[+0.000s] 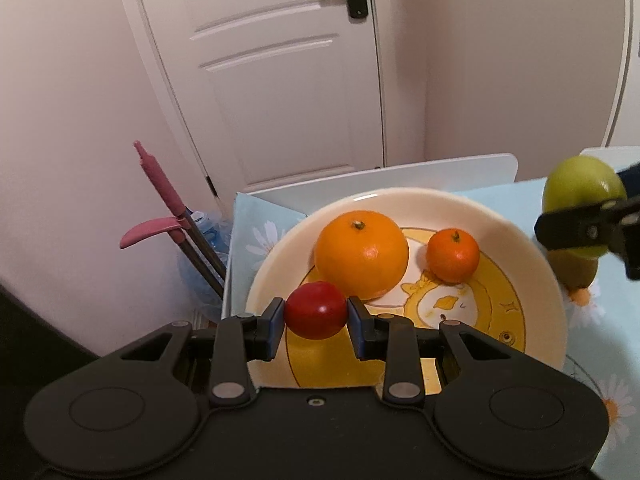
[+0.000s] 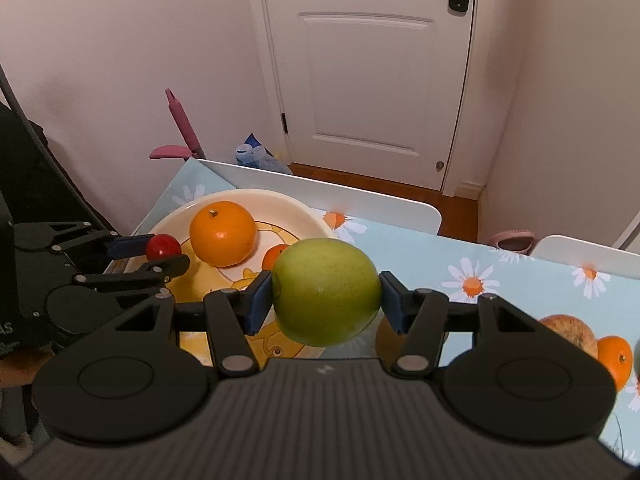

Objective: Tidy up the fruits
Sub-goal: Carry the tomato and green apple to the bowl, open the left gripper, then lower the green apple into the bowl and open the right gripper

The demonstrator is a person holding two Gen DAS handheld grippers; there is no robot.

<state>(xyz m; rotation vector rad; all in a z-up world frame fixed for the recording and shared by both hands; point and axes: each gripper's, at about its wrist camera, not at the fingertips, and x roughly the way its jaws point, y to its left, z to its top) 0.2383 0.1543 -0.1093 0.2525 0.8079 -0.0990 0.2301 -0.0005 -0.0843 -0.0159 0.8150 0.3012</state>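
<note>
1. Left hand-held gripper (image 1: 316, 316) clamps a small red fruit (image 1: 316, 310) between its blue pads, jaws narrowed to the fruit's width; fruit sits over the plate (image 1: 536, 280) at its 7 o'clock rim; whether it touches the plate I cannot tell.
2. Right hand-held gripper (image 2: 326, 298) grips a green apple (image 2: 326, 292), jaws spread wide and both pads pressed on the apple's sides; apple hangs just past the plate's 4 o'clock edge in the right wrist view; in the left wrist view it shows at 2 o'clock of the plate, off the rim.
3. Plate: cream with yellow cartoon print, on the counter (image 2: 520, 276); counter has a light blue daisy cloth.
4. On the plate: large orange (image 1: 362, 254) near centre, stem up; small tangerine (image 1: 453, 255) at 3 o'clock of the orange, close beside it, contact unclear.
5. Red fruit lies at 7 o'clock of the large orange, very near it.
6. Right wrist view, 4 o'clock of the frame: reddish apple (image 2: 570, 332) and another orange (image 2: 614, 360) on the counter, well apart from the plate, partly hidden by the gripper body.
7. Left wrist view: a brown fruit (image 1: 576, 272), partly hidden under the green apple, on the counter just beside the plate's 3 o'clock rim.
8. Background: white door (image 2: 372, 72); pink-handled tool (image 1: 160, 184) leaning by the wall at 9 o'clock of the counter.
</note>
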